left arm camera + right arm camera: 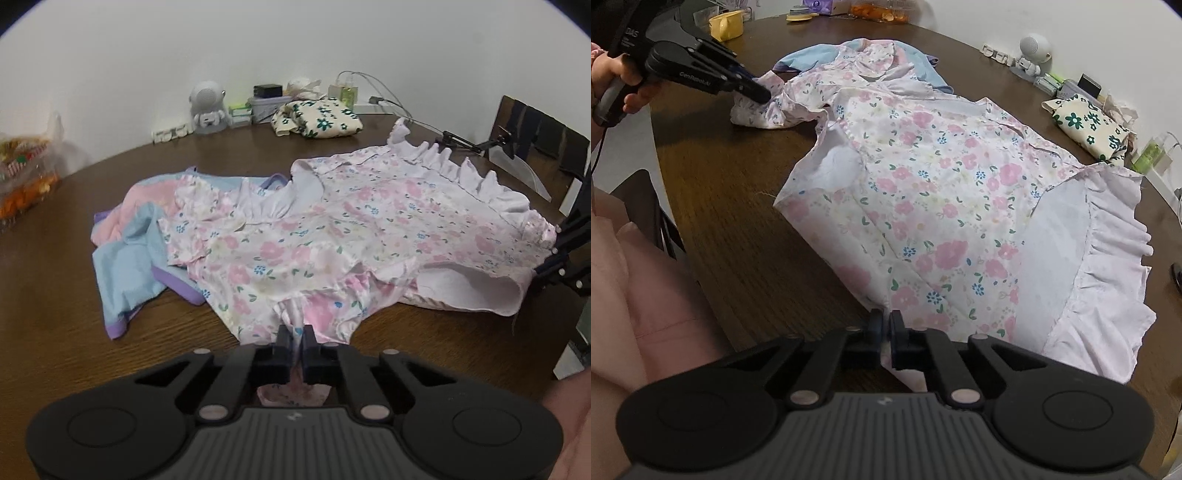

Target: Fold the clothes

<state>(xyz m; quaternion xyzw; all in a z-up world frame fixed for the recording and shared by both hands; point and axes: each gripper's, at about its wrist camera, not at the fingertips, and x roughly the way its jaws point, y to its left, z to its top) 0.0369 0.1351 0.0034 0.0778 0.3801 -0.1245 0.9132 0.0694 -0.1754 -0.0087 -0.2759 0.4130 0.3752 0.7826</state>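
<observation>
**Floral dress, held at two edges, spread for folding**

Item: floral dress (pixel 332 236), pink and blue print with a white ruffled hem (pixel 1108 266). Location: laid flat across the brown table (pixel 66 295), its collar end overlapping a pink and blue garment (pixel 140 229) that lies partly beneath it.

Left gripper (pixel 294 336): jaws closed on a bunched sleeve of the dress; cloth passes between the fingers and hangs below them. In the right wrist view the same gripper (pixel 762 96) pinches that sleeve at the table's near-left area, the sleeve pulled away from the body of the dress.

Right gripper (pixel 885 325): jaws nearly together, pinching a thin edge of the dress at the side near the hem. The dress extends forward and rightward from these fingers; the ruffle lies just to the right.

Risks, as judged:
- The right-hand pinch looks shallow, only a thin edge between the fingers; a pull or lift may slip it free and drop that side.
- The sleeve is crumpled in the left grip; folding from it may carry a wrinkle into the fold.
- The dress overlaps the garment beneath; dragging could shift or lift that garment with it.
- Uneven lifting between the two holds may skew the fold line.
- The folded flower-print cloth (pixel 317 120) and small items by the wall sit well apart and look unlikely to interfere.
</observation>
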